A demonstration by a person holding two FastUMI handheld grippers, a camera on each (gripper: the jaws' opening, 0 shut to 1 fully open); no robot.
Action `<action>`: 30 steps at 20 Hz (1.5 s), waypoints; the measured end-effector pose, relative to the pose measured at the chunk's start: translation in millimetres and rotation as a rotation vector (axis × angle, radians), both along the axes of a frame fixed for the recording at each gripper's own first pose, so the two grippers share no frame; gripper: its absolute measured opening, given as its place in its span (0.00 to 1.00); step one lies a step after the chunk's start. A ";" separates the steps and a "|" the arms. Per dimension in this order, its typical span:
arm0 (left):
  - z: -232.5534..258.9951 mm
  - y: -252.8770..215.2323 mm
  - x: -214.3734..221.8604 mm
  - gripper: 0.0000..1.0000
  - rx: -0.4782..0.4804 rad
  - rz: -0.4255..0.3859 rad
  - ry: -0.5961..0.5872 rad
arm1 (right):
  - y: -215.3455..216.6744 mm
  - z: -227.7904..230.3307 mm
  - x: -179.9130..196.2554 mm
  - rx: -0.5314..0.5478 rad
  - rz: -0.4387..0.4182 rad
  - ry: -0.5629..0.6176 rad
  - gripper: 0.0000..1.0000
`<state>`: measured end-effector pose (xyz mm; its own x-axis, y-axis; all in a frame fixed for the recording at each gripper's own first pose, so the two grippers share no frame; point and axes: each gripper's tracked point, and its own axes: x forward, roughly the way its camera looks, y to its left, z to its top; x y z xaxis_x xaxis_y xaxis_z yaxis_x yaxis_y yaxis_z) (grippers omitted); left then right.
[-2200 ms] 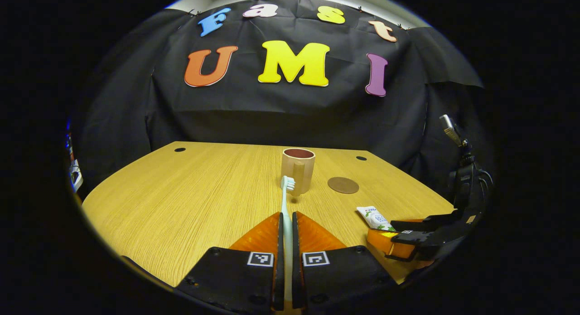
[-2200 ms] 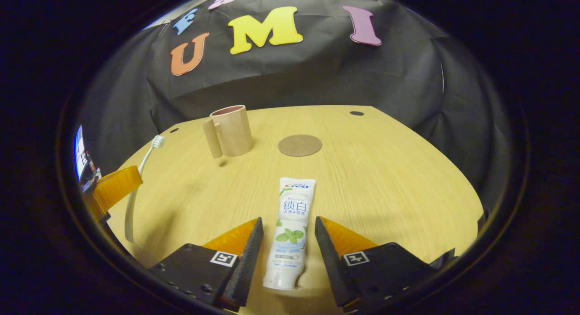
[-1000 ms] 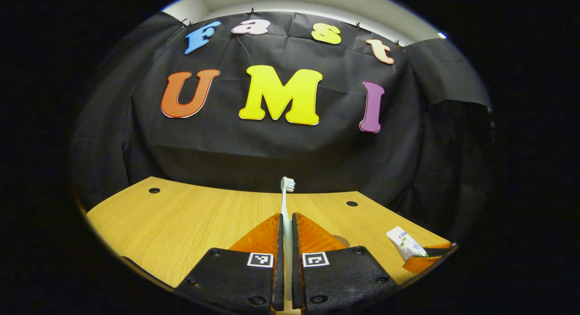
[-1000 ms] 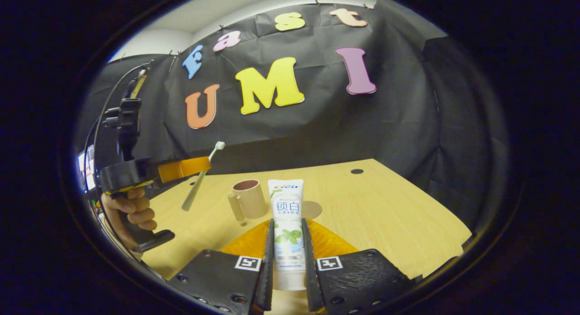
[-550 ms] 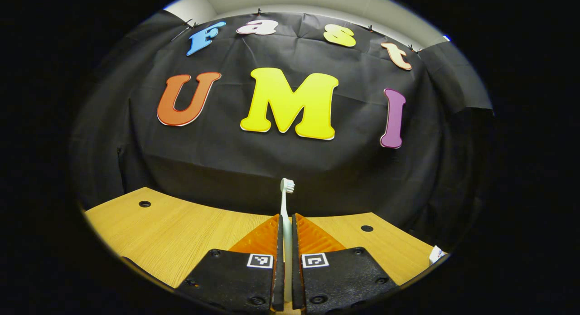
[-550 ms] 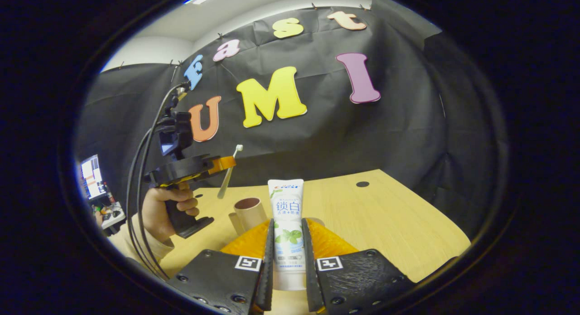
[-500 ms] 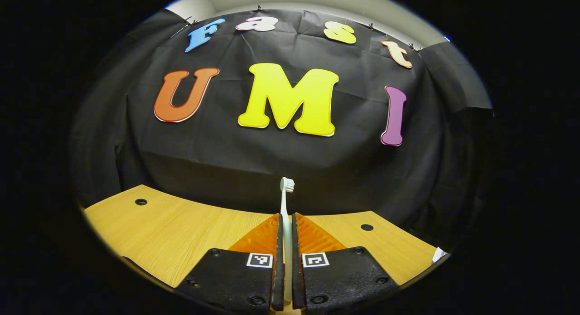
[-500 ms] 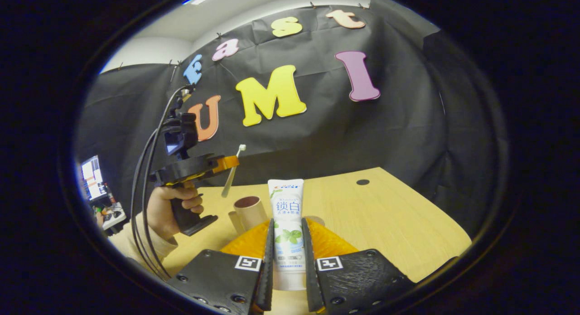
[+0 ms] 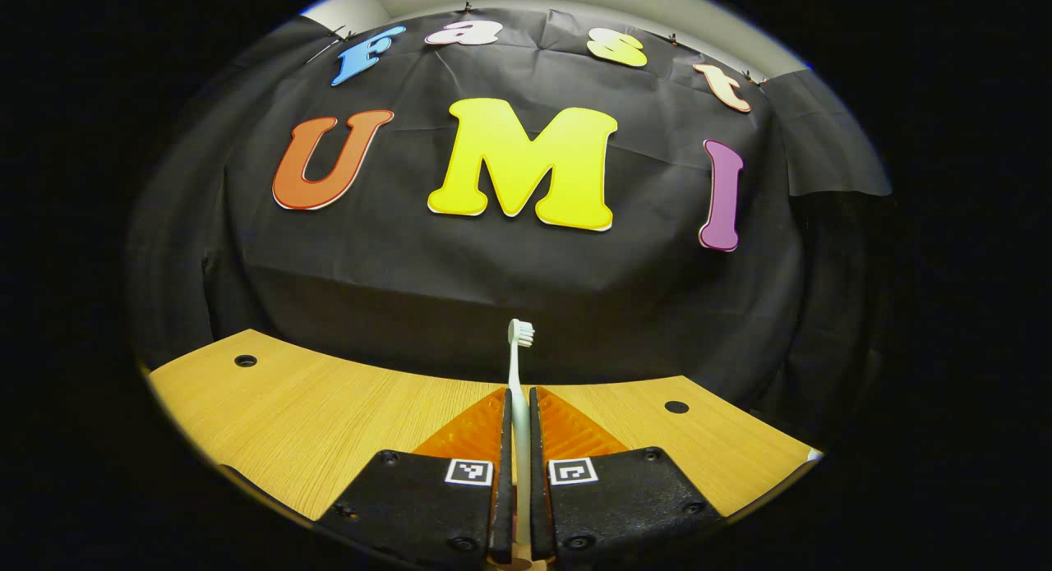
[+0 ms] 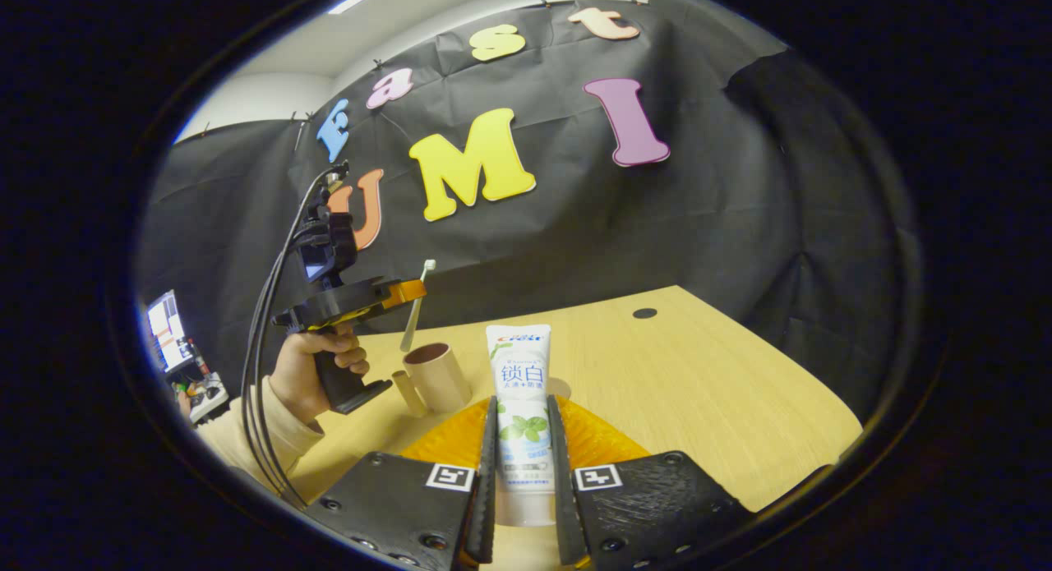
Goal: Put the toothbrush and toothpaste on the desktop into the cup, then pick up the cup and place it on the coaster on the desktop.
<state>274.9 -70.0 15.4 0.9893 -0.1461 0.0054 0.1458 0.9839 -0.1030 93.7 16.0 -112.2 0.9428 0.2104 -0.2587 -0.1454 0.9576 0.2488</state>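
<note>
**Both items gripped and off the desk, cup not loaded**

Left gripper (image 9: 519, 407): fingers clenched on the toothbrush (image 9: 518, 366), both sides pressing the handle. In the left gripper view the brush runs straight out along the fingers, bristle head at the far end against the black cloth wall (image 9: 526, 267). Desk (image 9: 329, 423) sits below, wood grain, with two dark round holes near its back edge.

Right gripper (image 10: 522, 439): fingers clamped on the toothpaste (image 10: 519, 407), tube pinched on both sides. The flat crimped end points away from the camera; the cap end is near the bottom edge, between the finger bases.

In the right gripper view:
- Left gripper (image 10: 408, 292) is up in the air at left, held by a hand (image 10: 316, 374) with a light sleeve (image 10: 246, 431). Cables (image 10: 267, 366) hang off its rear.
- Toothbrush (image 10: 415, 308) tilts steeply, head up, lower end hanging just above the cup (image 10: 436, 378). Cannot tell whether the tip has passed the rim.
- Cup stands upright on the desk (image 10: 699, 390), handle on its left side, opening up.
- Coaster (image 10: 560, 387) is just right of the toothpaste tube, mostly hidden behind it and the fingers. Cup is near it, not on it.
- A lit screen (image 10: 164, 329) sits at the far left edge, beyond the desk.
</note>
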 end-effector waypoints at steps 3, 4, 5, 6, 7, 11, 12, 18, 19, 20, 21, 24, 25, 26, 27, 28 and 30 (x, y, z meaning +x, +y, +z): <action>-6.7 2.8 3.4 0.12 0.022 0.008 0.016 | -4.3 -1.4 -2.5 0.003 -0.008 -0.001 0.29; -6.6 3.9 4.6 0.12 0.014 0.006 0.011 | -4.6 -2.2 -2.5 0.001 -0.007 0.000 0.30; -6.4 6.1 5.8 0.13 0.013 0.014 0.009 | -4.3 -3.2 -3.2 0.003 -0.002 0.002 0.30; -9.5 7.9 5.8 0.14 0.011 0.019 0.017 | -3.8 -3.0 -5.1 0.008 0.003 0.002 0.29; -13.6 6.8 4.6 0.15 0.003 0.011 0.033 | -4.7 -3.3 -6.0 0.011 0.001 0.003 0.29; -17.4 7.5 -10.8 0.82 -0.023 0.001 0.066 | -7.9 -2.6 -7.2 0.010 -0.016 0.000 0.31; -16.2 11.8 -17.4 1.00 -0.032 0.015 0.071 | -8.3 -0.5 -7.5 0.006 -0.024 -0.003 0.30; -4.1 30.9 -70.9 0.98 0.007 0.033 0.027 | 11.2 25.1 7.9 0.010 0.002 -0.032 0.30; -4.4 35.2 -80.2 0.98 0.011 0.038 0.023 | 12.6 32.6 14.4 0.011 0.002 -0.046 0.32; -5.1 38.0 -89.2 0.98 0.017 0.039 0.017 | 17.1 43.0 22.2 0.009 0.005 -0.063 0.30; -5.4 40.4 -98.3 0.98 0.025 0.037 0.014 | 24.9 52.8 31.6 0.012 0.014 -0.085 0.30; -17.2 48.8 -123.0 0.98 0.039 0.037 0.022 | 55.9 87.9 66.1 0.027 0.060 -0.136 0.30; -25.4 50.7 -129.8 0.98 0.050 0.037 0.031 | 66.5 98.2 79.9 0.030 0.072 -0.152 0.30; -34.1 55.7 -136.4 0.98 0.057 0.047 0.045 | 78.4 106.7 93.1 0.030 0.083 -0.159 0.30; -40.0 58.8 -141.7 0.98 0.067 0.049 0.051 | 90.3 110.6 105.7 0.033 0.093 -0.164 0.30; -45.8 62.2 -145.4 0.98 0.075 0.058 0.057 | 105.8 115.8 116.5 0.040 0.114 -0.169 0.30; -58.7 70.2 -149.9 0.98 0.070 0.065 0.084 | 135.9 117.0 139.4 0.026 0.160 -0.169 0.32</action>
<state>125.0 0.2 -43.4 0.9932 -0.0792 -0.0857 0.0757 0.9962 -0.0433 233.0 151.9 4.8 0.9262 0.3655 -0.0922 -0.3369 0.9124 0.2324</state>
